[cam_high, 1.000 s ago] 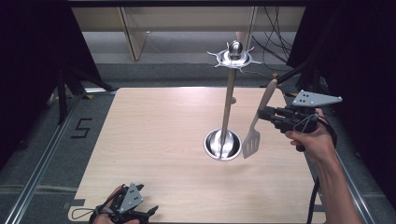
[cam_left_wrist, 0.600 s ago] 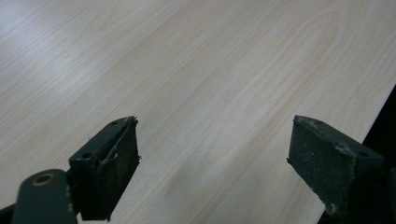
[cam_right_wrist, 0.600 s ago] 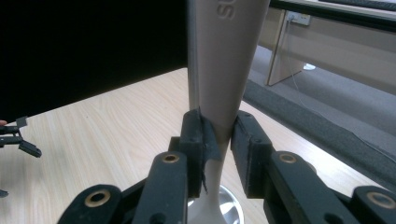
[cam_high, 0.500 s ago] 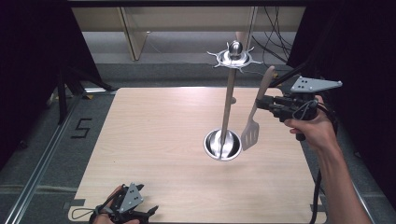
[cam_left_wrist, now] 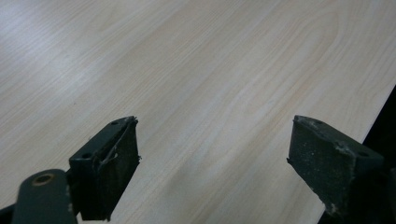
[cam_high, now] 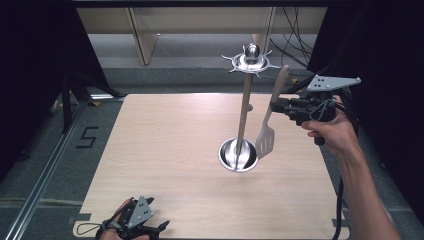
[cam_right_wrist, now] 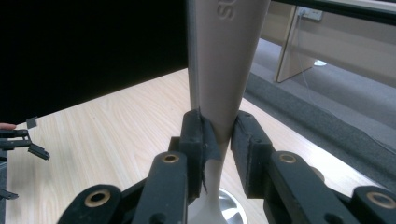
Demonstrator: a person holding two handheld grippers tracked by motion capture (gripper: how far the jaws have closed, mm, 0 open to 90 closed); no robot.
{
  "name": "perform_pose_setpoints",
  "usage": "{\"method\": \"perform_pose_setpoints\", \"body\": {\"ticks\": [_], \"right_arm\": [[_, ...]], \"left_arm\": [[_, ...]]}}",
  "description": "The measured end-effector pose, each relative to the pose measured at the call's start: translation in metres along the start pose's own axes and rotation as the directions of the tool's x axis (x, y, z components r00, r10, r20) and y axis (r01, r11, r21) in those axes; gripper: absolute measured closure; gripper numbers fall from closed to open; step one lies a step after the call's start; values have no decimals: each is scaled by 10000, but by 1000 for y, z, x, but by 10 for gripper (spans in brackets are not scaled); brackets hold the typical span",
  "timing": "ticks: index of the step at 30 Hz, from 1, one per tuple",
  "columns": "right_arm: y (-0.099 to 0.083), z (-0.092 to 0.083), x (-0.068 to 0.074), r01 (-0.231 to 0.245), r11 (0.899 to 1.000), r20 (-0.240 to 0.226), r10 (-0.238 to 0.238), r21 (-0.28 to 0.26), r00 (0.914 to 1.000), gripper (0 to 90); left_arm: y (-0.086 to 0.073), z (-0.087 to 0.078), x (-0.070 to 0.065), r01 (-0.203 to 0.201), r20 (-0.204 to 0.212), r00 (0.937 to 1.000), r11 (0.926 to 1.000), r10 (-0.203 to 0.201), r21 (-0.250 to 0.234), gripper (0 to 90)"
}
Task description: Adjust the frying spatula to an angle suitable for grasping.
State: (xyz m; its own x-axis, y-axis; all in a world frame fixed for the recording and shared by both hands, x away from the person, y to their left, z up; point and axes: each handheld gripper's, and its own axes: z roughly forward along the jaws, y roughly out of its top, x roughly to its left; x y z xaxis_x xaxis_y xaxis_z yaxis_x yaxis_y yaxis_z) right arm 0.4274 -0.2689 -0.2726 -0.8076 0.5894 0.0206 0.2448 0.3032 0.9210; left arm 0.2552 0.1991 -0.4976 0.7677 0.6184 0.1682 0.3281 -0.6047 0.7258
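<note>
Now your spatula (cam_high: 270,120) hangs nearly upright in the air, its long axis running from the handle tip at 12 o'clock down to the slotted blade at 6, the top leaning a little toward 1. The blade sits just beside the stand's (cam_high: 244,100) round base, on its 3 o'clock side, above the table (cam_high: 165,145); from the high view you cannot tell whether it touches the base. Your right gripper (cam_high: 274,106) comes in from 3 o'clock and has its jaws closed on the handle partway down, with your right hand (cam_high: 334,132) behind it.

The right gripper view gives you what the high view cannot: both pads (cam_right_wrist: 246,140) pressed flat against the narrowing handle (cam_right_wrist: 224,60), raised lettering near its top, and the base's shiny rim (cam_right_wrist: 231,212) below. It also catches your left gripper far off at 9 o'clock.

The high view alone shows the stand's spiked top disc and your left gripper (cam_high: 137,225) resting at the table's near edge, about 7 o'clock from the stand. The left gripper view (cam_left_wrist: 210,154) shows its jaws spread wide with bare wood between them.

Since a second ago you have brought the spatula in closer to the pole and stood it straighter; your left gripper has stayed put.
</note>
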Motion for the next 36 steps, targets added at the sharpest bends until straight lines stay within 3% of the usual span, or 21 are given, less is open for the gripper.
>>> {"method": "perform_pose_setpoints", "body": {"ticks": [4, 7, 12, 14, 17, 19, 21, 23, 26, 28, 31, 36], "right_arm": [[1, 5, -2, 8, 10000, 19, -8, -77, 10000, 756], [3, 5, -4, -78, 9999, -313, 83, 143, 9995, 756], [5, 9, -5, -150, 9999, -158, 151, 79, 9998, 756], [7, 9, -6, -215, 9990, -362, 229, 383, 9991, 755], [7, 11, -7, -267, 9989, -467, 285, 386, 9985, 754], [7, 14, -8, -105, 9997, -417, 115, 241, 9991, 754], [8, 14, -8, -260, 9990, -469, 277, 371, 9985, 753], [9, 14, -10, -15, 9991, -466, 35, 429, 9989, 753], [10, 14, -9, -189, 9988, -543, 213, 460, 9983, 754], [12, 13, -10, -133, 9980, -710, 177, 613, 9973, 754], [14, 13, -10, -16, 9983, -593, 50, 579, 9982, 754], [21, 11, -10, 134, 9928, -679, -53, 1194, 9977, 753]], "left_arm": [[0, 1, 0, 60, -1, 10000, 9999, -60, -102, 153], [0, 0, 0, -6, 2, 10000, 10000, 6, -6, 153], [0, 0, 0, -18, -9, 10000, 10000, 18, 1, 153], [0, 0, 0, -50, -23, 10000, 10000, 50, 51, 153], [0, 0, 0, -42, -8, 10000, 10000, 42, 7, 153], [0, 0, 0, -15, -8, 10000, 10000, 15, -9, 153], [0, 0, 0, 16, 1, 10000, 10000, -16, -22, 153], [1, 0, 0, -49, 16, 10000, 10000, 49, -17, 153], [0, -1, 0, -21, 7, 10000, 10000, 21, 0, 153], [0, 0, -1, 65, 39, 10000, 10000, -65, -59, 153], [0, 1, -1, 57, 50, 10000, 10000, -57, -49, 153], [0, 0, -1, -74, 21, 10000, 9999, 74, 69, 153]]}}
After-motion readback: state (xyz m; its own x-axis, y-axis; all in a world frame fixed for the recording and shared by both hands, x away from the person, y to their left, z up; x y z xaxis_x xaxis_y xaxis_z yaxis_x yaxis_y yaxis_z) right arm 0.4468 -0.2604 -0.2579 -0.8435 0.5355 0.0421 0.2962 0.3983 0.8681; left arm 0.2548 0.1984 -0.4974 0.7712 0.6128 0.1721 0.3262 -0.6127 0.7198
